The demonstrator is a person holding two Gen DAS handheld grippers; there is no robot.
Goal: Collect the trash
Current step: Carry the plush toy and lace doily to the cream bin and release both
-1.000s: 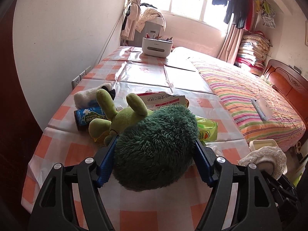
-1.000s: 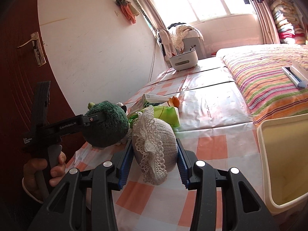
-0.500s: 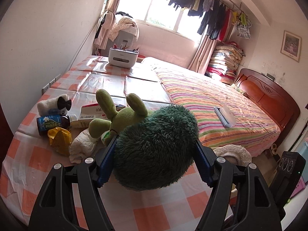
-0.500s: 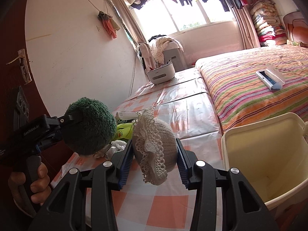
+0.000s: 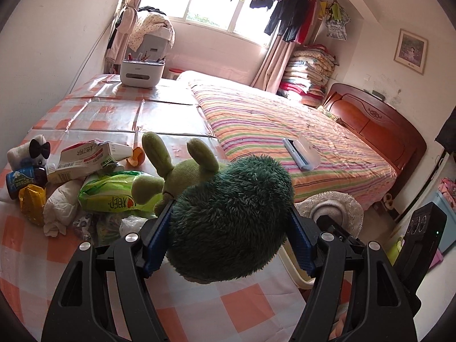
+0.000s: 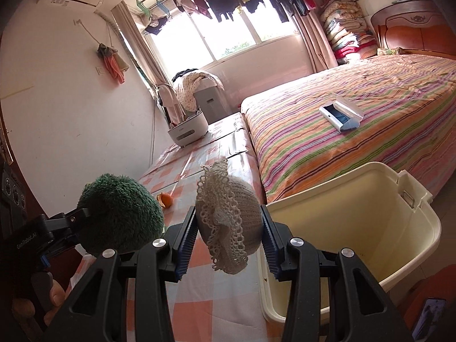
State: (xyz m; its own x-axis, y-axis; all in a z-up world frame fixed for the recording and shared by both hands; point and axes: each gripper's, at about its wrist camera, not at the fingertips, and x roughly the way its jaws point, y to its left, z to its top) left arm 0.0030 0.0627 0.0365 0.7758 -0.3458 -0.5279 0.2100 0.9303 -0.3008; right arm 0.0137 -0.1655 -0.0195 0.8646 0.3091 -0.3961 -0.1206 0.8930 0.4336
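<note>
Left hand-held gripper: clenched on a dark green plush toy, both blue pads pressed into the fur. The toy fills the lower centre of the left wrist view, held above the checked surface; its light green limbs point up toward the frame centre.

Right hand-held gripper: clenched on a cream lace-trimmed knitted hat, pads against both sides, lace brim hanging toward lower centre. The hat sits at frame centre in the right wrist view, just left of the cream bin, whose open mouth takes up the lower right. Bin interior looks bare apart from small specks.

Trash pile on the surface, left side of the left wrist view: green snack bag, carton, crumpled white tissue, yellow wrapper, blue can, orange peel. A small white plush with a black bow lies at the far left edge.

Striped bed occupies the right half, a flat white-and-blue device lying on it.
</note>
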